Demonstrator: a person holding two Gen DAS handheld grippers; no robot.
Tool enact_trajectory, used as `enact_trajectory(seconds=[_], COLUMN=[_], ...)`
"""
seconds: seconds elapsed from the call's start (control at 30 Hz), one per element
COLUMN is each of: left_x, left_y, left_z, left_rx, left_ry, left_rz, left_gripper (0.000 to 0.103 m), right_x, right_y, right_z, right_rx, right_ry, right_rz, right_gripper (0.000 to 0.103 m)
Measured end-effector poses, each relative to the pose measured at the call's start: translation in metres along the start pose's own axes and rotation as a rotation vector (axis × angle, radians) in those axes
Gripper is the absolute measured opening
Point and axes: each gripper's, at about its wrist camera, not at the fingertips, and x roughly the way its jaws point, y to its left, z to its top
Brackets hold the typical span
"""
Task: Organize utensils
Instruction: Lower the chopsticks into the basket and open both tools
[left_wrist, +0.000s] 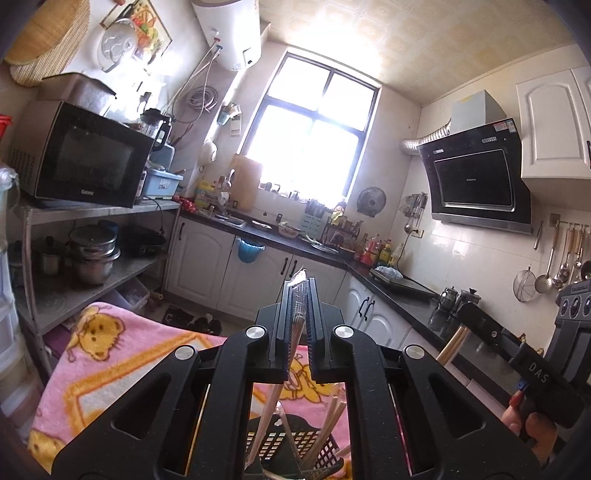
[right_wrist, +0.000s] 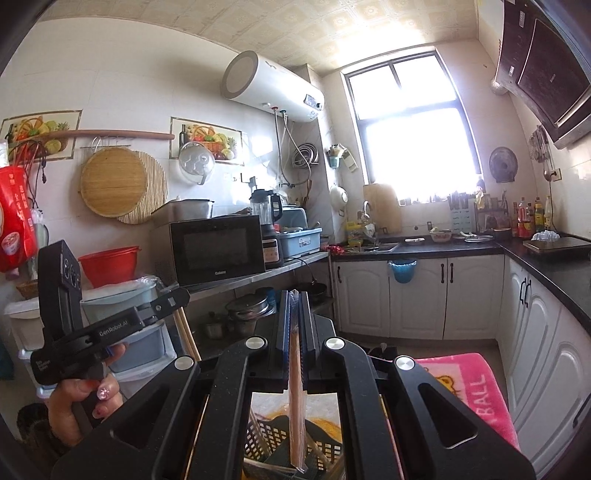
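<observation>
- Between the fingers of my left gripper (left_wrist: 300, 295) sits a thin stick (left_wrist: 295, 325) in a clear wrapper. It looks like wrapped chopsticks, but I cannot be sure. The jaws are pressed tight on it, near its top end.
- Down below that gripper, the stick's lower end hangs over a black basket (left_wrist: 295, 443). More sticks stand in the basket already.
- My right gripper (right_wrist: 294, 314) is pinching a stick (right_wrist: 295, 387) too, a brownish one in a clear wrapper. It points down toward the basket (right_wrist: 291, 439) under the gripper.
- Both sticks look very light, so I think they need only a soft squeeze.
- They seem stiff, but thin. I think a hard squeeze or a bump on the basket rim could bend or snap them.
- The wrapper looks smooth and slippery. I think a stick could slide down through the jaws.
- The top end seems a good place to hold, since the low end then hangs free to go into the basket.
- A pink blanket (left_wrist: 110, 350) lies under the basket.
</observation>
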Motion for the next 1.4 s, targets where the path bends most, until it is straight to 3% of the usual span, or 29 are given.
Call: enact_trajectory(seconds=[0.5, 1.4], left_x=[0.022, 0.036], left_y=[0.015, 0.030], left_z=[-0.017, -0.074], left_rx=[-0.040, -0.073], left_ry=[0.018, 0.082], left_rz=[0.013, 0.005], left_gripper=[0.004, 0.004], right_x=[0.020, 0.055], right_y=[-0.006, -0.024], right_z=[-0.011, -0.078], right_rx=[0.024, 0.068], right_ry=[0.028, 0.092], right_rz=[-0.027, -0.061], right_gripper=[0.004, 0.004])
